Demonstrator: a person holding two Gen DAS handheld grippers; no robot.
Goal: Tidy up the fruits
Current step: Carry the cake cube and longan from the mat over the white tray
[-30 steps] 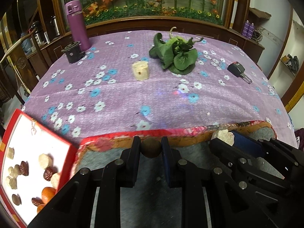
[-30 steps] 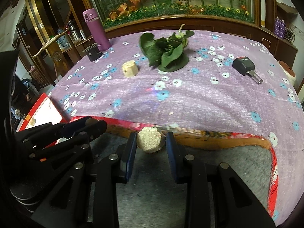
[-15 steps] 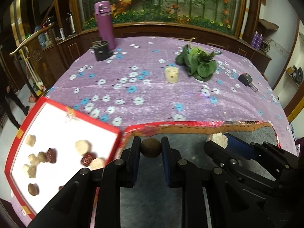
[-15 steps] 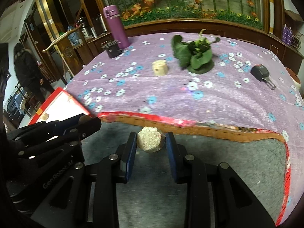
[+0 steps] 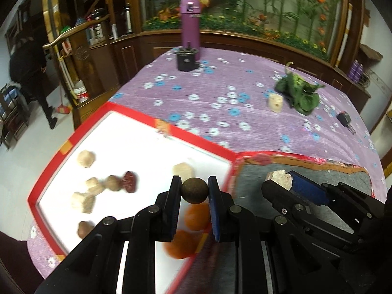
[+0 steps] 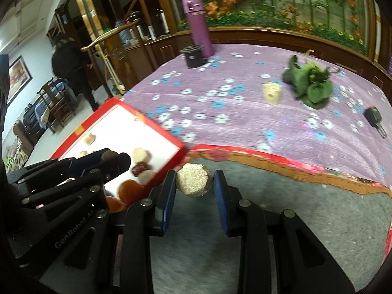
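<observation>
Left wrist view, left gripper [image 5: 194, 191] fingers clamped on a round brown fruit [image 5: 194, 190] above the red-rimmed white tray [image 5: 201, 143], right wrist view, right gripper [image 6: 194, 183] fingers pinching a pale crumbly chunk [image 6: 192, 180] over grey mat [image 6: 306, 210] beside the tray.

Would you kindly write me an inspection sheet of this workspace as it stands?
Surface: purple floral tablecloth; grey mat near edge.
Job's things: red-rimmed tray holding pale, brown and orange pieces.
Clutter: purple flask, black cup, leafy greens, pale block, car key.
Grippers: left tongs shut on brown ball; right tongs shut on pale chunk.
Cables: nothing seen.
Surroundings: wooden cabinets, a person standing.
</observation>
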